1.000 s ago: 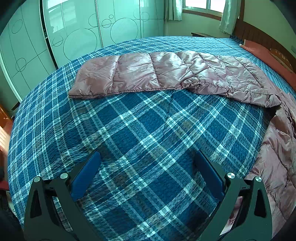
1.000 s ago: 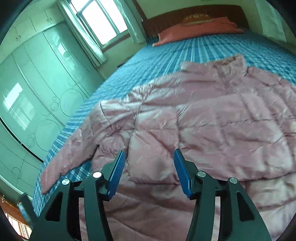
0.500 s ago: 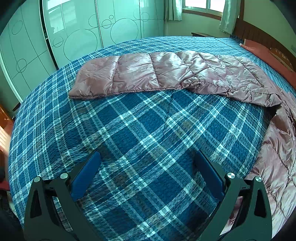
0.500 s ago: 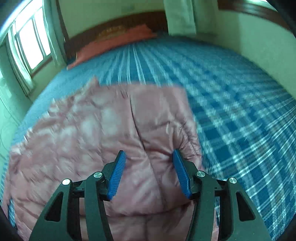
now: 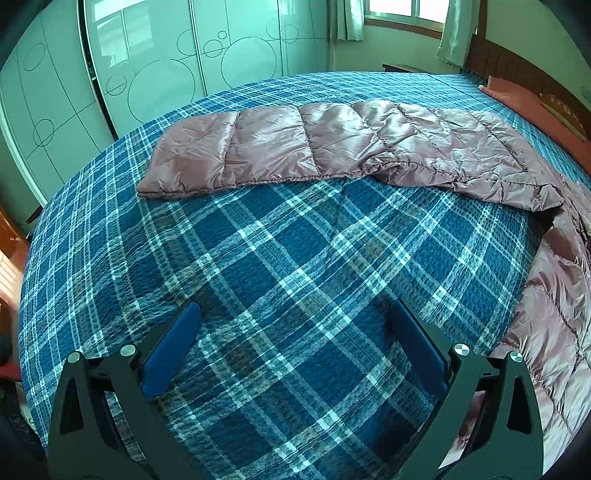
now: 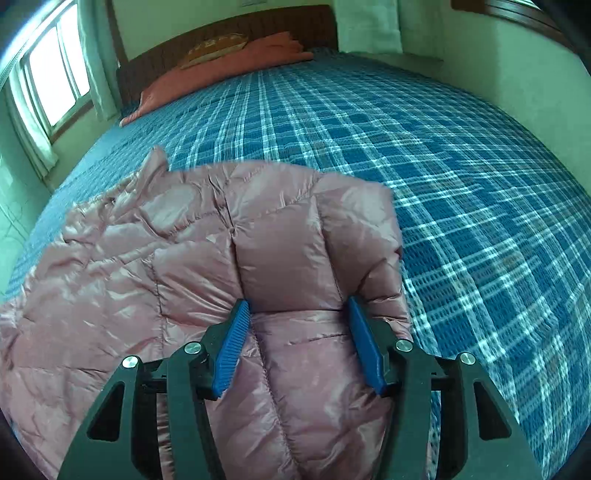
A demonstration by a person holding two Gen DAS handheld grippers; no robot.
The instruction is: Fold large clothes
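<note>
A wide bed [image 5: 295, 280] is covered by a blue plaid bedspread [image 6: 424, 155], and almost the whole of both views is filled by it. At the head edge of the bed a wooden headboard [image 6: 236, 31] is seen, with an orange-pink pillow [image 6: 221, 74] laid along it. Beyond the far side edge of the bed, pale green wardrobe doors [image 5: 166, 62] with circle patterns are seen in the left wrist view, and a window with curtains [image 6: 55, 85] is seen near the head corner.

A pink quilted down jacket [image 6: 184, 266] is spread flat on the bedspread. One sleeve [image 5: 266, 147] is stretched out straight toward the wardrobe side of the bed, with its cuff end near that edge. The body of the jacket lies nearer the foot edge.

The left gripper [image 5: 293, 350] is held above the bare bedspread, just beside the jacket's hem. Its jaws are spread wide and nothing is between the blue pads [image 5: 171, 352].

The right gripper [image 6: 297, 343] is placed over the jacket, close to the jacket's right-hand edge. Its jaws stand apart, about half way, with padded cloth bulging between them. Whether the cloth is pressed by the pads cannot be told.
</note>
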